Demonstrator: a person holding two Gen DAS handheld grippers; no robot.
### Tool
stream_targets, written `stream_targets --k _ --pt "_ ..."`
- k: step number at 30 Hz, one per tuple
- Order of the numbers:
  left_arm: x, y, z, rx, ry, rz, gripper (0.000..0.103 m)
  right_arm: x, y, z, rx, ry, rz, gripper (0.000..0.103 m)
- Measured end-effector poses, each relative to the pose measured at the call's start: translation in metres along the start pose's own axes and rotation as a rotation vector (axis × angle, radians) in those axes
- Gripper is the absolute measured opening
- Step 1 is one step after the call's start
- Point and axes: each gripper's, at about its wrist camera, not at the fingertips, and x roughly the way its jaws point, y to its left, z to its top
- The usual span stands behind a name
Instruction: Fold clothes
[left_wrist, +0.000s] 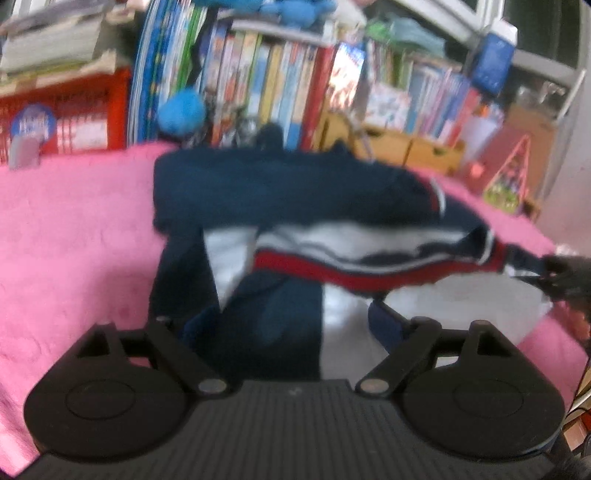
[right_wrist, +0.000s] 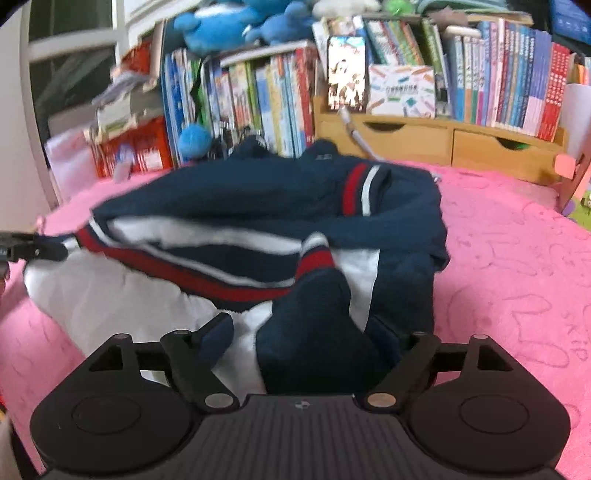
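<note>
Navy jacket (right_wrist: 258, 206) with red and white stripes and a white lining lies bunched on the pink blanket (right_wrist: 517, 258), in front of the bookshelf (right_wrist: 406, 92) and the wooden drawer unit (right_wrist: 443, 140). Upper part is folded over, so a striped band runs across the middle; a striped cuff (right_wrist: 316, 254) sits on top near centre.

Left gripper (left_wrist: 288, 325): jaws spread wide, navy cloth and white lining lying between them, pads not pressing on it. The left wrist view is blurred, so contact at the fingertips is only probable.

Right gripper (right_wrist: 306, 332): jaws spread wide over the near edge of the jacket; a navy fold lies between the fingers, not pinched.

In each wrist view the other gripper shows at the frame edge, beside the jacket's striped end.

Blue plush toys (right_wrist: 240, 22) sit atop the books.
</note>
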Motion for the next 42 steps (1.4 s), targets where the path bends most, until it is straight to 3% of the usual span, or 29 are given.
stream_targets --k 10,25,42 --pt "0.002 -0.002 -0.001 0.018 0.016 0.006 0.092 0.013 0.013 0.0 -0.067 0.055 -0.036 0.103" --pt "0.015 -0.022 -0.003 0.142 0.068 0.067 0.103 0.014 0.012 -0.001 -0.069 0.06 -0.036 0.103" --pt "0.016 -0.025 -0.004 0.164 0.074 0.079 0.103 0.014 0.01 -0.001 -0.073 0.059 -0.034 0.103"
